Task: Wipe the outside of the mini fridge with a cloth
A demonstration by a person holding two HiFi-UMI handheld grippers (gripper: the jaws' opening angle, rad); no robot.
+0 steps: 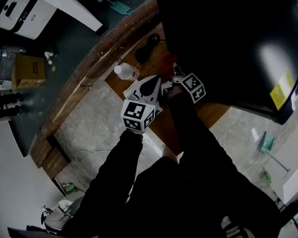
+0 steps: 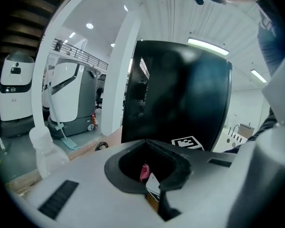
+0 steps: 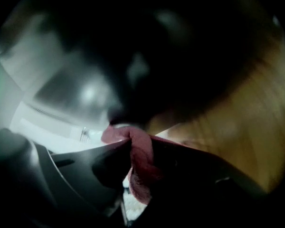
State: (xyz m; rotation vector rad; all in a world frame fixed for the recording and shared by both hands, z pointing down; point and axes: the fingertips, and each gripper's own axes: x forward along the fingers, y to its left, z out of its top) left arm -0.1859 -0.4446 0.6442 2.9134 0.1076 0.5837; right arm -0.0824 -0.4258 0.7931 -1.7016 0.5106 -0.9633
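Head view, biggest first: filling the upper right, the mini fridge (image 1: 238, 48) — black, glossy, boxy, standing on a wooden counter (image 1: 89, 68). Looks heavy and rigid, unlikely to shift under a light wipe, so no call to grip it at all, only to press cloth against its panels. Probably shows streaks on that shine, so worth even, overlapping strokes. Just beside its lower left corner, the right gripper (image 1: 173, 76), clamped on a red cloth (image 1: 168, 62). In the right gripper view, bunched between the closed jaws with a fold poking out ahead, close up against the dark fridge wall; touching or not, cannot tell. Soft, light, floppy stuff. Best pinched through a thick fold, with enough left beyond the tips to lie flat on the panel. Nearer the person, the left gripper (image 1: 148, 87), jaws together on nothing, pointed at the fridge's side in the left gripper view. Left of that, a clear plastic bottle (image 1: 125, 72) upright on the counter, near both grippers — light, easily knocked over by a careless sweep. Smallest, what looks like a black cable (image 1: 148, 46) on the wood close to the fridge's foot
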